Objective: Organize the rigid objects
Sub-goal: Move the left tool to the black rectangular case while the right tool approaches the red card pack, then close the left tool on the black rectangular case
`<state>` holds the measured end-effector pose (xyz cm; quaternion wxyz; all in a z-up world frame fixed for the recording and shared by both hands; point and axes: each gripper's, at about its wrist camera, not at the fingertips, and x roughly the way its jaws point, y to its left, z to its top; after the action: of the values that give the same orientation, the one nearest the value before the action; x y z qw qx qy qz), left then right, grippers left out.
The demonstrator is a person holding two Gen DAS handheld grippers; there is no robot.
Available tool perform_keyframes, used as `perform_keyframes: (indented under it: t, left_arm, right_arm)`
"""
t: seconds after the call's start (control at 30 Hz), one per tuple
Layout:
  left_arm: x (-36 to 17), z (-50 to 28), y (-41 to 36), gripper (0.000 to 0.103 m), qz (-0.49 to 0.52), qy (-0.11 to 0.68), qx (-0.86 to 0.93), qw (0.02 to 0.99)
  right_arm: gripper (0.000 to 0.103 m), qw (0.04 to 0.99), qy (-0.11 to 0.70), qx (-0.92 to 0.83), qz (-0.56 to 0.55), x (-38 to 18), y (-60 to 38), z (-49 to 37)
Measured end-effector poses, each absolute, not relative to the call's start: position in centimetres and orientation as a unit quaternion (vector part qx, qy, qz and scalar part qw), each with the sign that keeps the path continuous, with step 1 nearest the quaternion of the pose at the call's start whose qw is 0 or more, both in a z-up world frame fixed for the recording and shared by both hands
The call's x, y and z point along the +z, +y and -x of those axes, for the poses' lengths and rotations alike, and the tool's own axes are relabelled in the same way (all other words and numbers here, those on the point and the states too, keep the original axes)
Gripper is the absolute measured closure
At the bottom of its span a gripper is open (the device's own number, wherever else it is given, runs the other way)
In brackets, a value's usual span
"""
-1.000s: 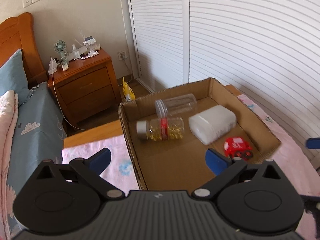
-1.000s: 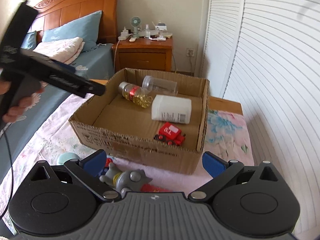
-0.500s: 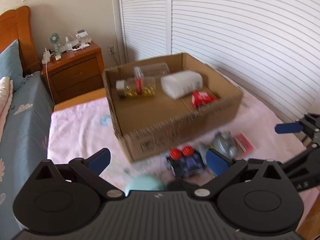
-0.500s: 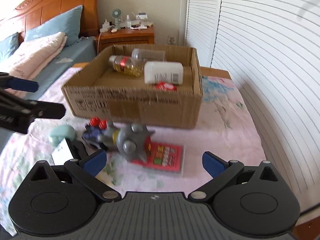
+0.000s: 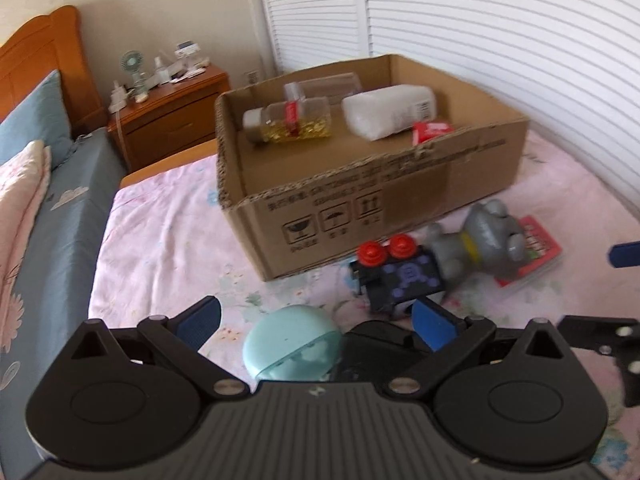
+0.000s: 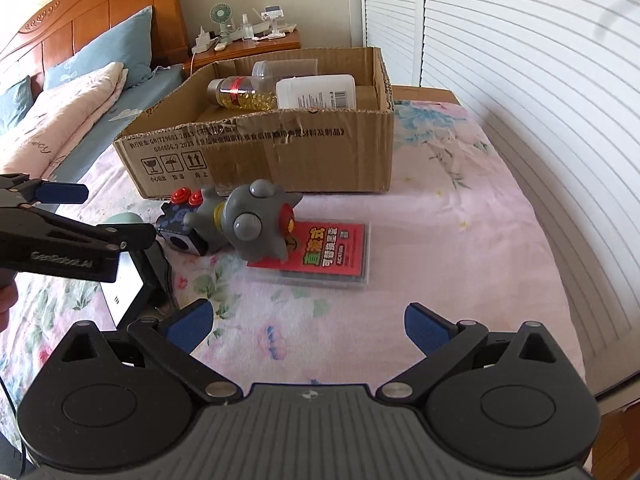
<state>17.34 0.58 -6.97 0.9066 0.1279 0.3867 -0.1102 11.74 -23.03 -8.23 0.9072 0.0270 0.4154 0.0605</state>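
- Now we hold our left tongs spread and empty, low over the bed, with the mint-green case lying between their tips.
- We judge this the pick-up step; next the left tongs should drop around that smooth, rounded case and squeeze gently, since it may slip.
- Further right, the dark block toy with red knobs touches the grey spiky figure, which rests on the red card pack.
- Behind them the cardboard box already holds a capsule bottle, clear jar and white container.
- Our right tongs hover spread, holding nothing.
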Motion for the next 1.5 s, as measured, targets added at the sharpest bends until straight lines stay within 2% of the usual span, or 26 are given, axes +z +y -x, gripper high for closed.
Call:
perform_keyframes:
  t: [0.43,0.97,1.5]
  left_arm:
    - [-8.4,-14.7,2.5,0.002,-0.091,0.420,-0.100,0.898]
    - [-9.1,-13.1,3.4,0.001,-0.137,0.435,-0.150,0.877]
    - [-8.8,-12.1,8.6,0.001,-0.090,0.456,-0.054,0.884]
  right_arm:
    - [0.000,0.901,0.427,0.071,-0.030,-9.2,-22.8,-12.2]
    - [0.000,0.898,0.435,0.067,-0.010,-10.0,-22.4,-12.3]
    - [0.000,0.896,0.438,0.063,0.042,-10.4,-20.9,-12.0]
